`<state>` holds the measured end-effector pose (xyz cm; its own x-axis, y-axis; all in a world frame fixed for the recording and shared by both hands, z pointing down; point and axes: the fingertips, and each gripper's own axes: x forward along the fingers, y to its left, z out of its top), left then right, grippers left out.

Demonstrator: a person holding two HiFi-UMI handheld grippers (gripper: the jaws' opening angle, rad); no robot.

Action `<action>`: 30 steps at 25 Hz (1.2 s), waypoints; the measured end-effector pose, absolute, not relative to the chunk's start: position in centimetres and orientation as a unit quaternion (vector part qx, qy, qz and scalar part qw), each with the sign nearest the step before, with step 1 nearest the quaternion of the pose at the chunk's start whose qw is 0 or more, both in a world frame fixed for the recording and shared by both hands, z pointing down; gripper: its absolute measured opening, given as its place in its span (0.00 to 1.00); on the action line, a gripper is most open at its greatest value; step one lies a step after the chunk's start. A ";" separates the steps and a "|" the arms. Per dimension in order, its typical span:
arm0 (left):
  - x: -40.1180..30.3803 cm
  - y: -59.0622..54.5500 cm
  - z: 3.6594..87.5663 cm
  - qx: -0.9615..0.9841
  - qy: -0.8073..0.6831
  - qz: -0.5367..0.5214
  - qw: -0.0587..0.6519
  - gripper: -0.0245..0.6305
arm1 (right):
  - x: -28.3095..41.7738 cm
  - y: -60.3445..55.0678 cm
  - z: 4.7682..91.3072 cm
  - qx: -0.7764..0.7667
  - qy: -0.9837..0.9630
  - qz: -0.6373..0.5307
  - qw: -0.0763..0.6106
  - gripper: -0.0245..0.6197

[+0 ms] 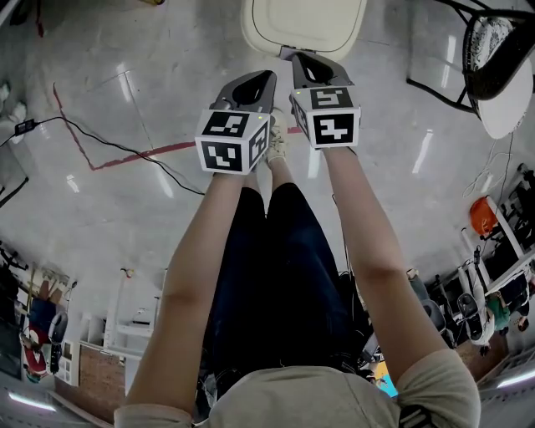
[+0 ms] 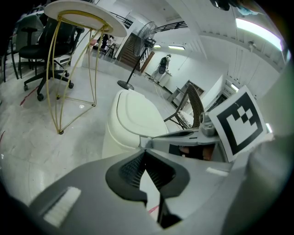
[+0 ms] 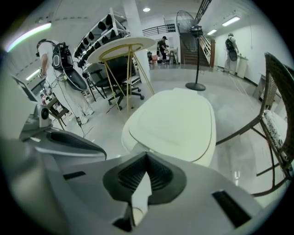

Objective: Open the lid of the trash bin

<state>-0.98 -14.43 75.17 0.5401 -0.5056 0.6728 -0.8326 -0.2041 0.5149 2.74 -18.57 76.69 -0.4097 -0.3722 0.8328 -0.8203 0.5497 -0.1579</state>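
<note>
The cream trash bin point(image 1: 303, 25) stands on the floor just ahead of both grippers, its lid point(image 3: 177, 121) down flat. My left gripper point(image 1: 264, 77) is shut and empty, a short way before the bin point(image 2: 131, 114) and apart from it. My right gripper point(image 1: 295, 58) is also shut with nothing in it, its tip near the lid's front edge; whether it touches I cannot tell. In the left gripper view the right gripper point(image 2: 183, 137) shows alongside with its marker cube point(image 2: 239, 121). The left gripper point(image 3: 62, 140) shows at the left of the right gripper view.
A round table on thin gold legs point(image 2: 76, 55) and a black office chair point(image 2: 41, 50) stand left of the bin. A wicker chair point(image 3: 275, 124) is to its right, a standing fan point(image 3: 195, 50) behind. Red tape point(image 1: 125, 159) and a black cable point(image 1: 100, 138) cross the floor.
</note>
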 end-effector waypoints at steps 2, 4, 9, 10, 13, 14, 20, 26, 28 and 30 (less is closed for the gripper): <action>-1.1 -14.2 75.1 0.755 -0.443 0.185 0.446 0.05 | 2.7 -18.6 76.7 0.375 -0.787 0.292 0.393 0.05; -1.4 -14.0 75.0 0.753 -0.446 0.186 0.446 0.05 | 2.7 -18.5 76.7 0.375 -0.787 0.291 0.394 0.05; -1.3 -14.0 74.8 0.754 -0.448 0.185 0.444 0.05 | 2.8 -18.6 76.7 0.380 -0.787 0.285 0.393 0.05; -1.3 -14.0 74.7 0.754 -0.448 0.184 0.444 0.05 | 2.8 -18.6 76.7 0.380 -0.787 0.285 0.394 0.05; -1.3 -14.2 74.3 0.755 -0.450 0.181 0.441 0.05 | 2.7 -18.6 76.6 0.376 -0.785 0.292 0.396 0.05; -1.3 -14.3 74.0 0.756 -0.450 0.180 0.439 0.05 | 2.7 -18.6 76.6 0.373 -0.784 0.299 0.397 0.05; -1.5 -14.3 72.2 0.765 -0.448 0.181 0.426 0.05 | 2.9 -18.5 75.3 0.363 -0.780 0.320 0.397 0.05; -1.8 -13.9 69.2 0.778 -0.446 0.191 0.398 0.05 | 3.2 -18.2 70.5 0.395 -0.793 0.288 0.364 0.05; -1.7 -13.7 67.6 0.784 -0.443 0.193 0.390 0.05 | 3.4 -17.9 68.3 0.401 -0.799 0.282 0.349 0.05; -1.6 -13.4 66.2 0.788 -0.439 0.195 0.385 0.05 | 3.5 -17.2 66.3 0.403 -0.803 0.282 0.336 0.05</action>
<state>-1.55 -13.36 66.20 0.5388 -0.5415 0.6453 -0.8418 -0.3180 0.4361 3.50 -17.24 66.29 -0.4494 -0.4577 0.7671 -0.8366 0.5169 -0.1817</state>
